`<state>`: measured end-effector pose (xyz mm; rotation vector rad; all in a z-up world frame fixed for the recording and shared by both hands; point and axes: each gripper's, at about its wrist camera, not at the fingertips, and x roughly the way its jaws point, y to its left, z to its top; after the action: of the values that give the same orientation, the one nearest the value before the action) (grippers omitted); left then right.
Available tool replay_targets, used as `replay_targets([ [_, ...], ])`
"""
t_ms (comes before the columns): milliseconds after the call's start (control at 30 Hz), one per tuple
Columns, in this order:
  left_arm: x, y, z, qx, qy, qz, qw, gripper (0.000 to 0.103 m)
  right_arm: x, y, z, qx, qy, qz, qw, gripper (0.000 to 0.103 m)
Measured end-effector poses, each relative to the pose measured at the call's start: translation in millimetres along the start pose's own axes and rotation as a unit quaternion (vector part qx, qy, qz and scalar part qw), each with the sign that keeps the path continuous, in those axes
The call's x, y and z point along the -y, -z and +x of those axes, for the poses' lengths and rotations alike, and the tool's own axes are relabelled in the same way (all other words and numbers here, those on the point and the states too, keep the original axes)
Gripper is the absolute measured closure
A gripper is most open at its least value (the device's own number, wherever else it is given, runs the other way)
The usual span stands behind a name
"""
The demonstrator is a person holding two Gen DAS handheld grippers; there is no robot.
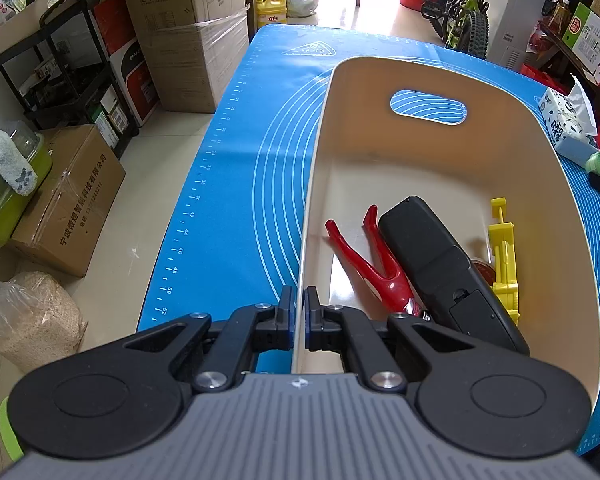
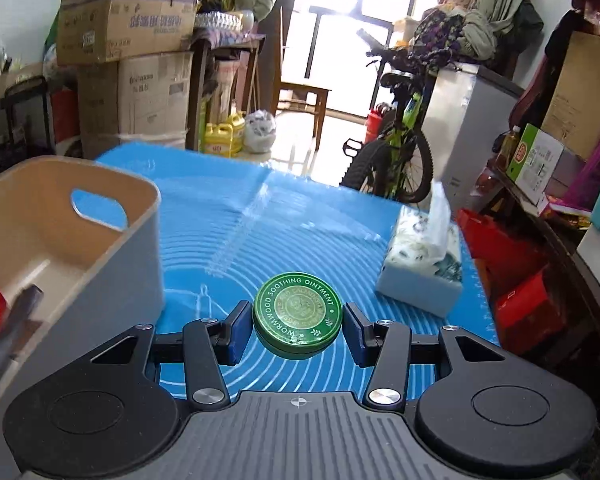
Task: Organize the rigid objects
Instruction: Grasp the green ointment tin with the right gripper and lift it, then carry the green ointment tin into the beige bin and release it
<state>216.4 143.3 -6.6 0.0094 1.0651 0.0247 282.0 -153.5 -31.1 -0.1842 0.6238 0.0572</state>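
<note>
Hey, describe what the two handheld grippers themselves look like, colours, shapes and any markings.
Both look alike. The left gripper and right gripper have black linkage arms joined by silver round pivot bolts, ending in blue-faced finger pads. Behind them sit two large round black housings beside a grey ribbed body with a small crosshair mark at its front edge. No cables, hands or sleeves show.

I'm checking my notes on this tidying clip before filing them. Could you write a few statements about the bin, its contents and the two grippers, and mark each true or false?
1. The left gripper is clamped on the rim of the cream plastic bin. True.
2. The right gripper holds a round green ointment tin. True.
3. The cream bin is empty. False: it holds a red clip, a black remote control and a yellow plastic piece.
4. The table is covered by a red mat. False: the silicone mat is blue.
5. A tissue pack lies inside the bin. False: it sits on the mat.
</note>
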Motion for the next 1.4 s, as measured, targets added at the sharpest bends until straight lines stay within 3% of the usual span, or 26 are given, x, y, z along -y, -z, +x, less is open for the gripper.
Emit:
replay_targets([
  [400,-0.2,-0.1,0.0,0.000,0.000,0.001,1.0000,0.097,-24.7,-41.8,-73.9,0.052,-0.038,0.006,0.998,0.049],
  [733,-0.2,-0.2,-0.1,0.000,0.000,0.001,1.0000,0.097,-85.2,-51.8,-90.4,0.057,-0.102,-0.025,0.993,0.049],
  [1133,0.3,-0.5,-0.2,0.000,0.000,0.001,1.0000,0.097,-151.2,-29.5,-64.5,-0.018,-0.139,-0.073,0.987,0.049],
  [1400,0.4,-0.5,-0.2,0.000,0.000,0.001,1.0000,0.097,-177.3,-13.7,-45.1,-0.082,-0.136,-0.109,0.981,0.049],
])
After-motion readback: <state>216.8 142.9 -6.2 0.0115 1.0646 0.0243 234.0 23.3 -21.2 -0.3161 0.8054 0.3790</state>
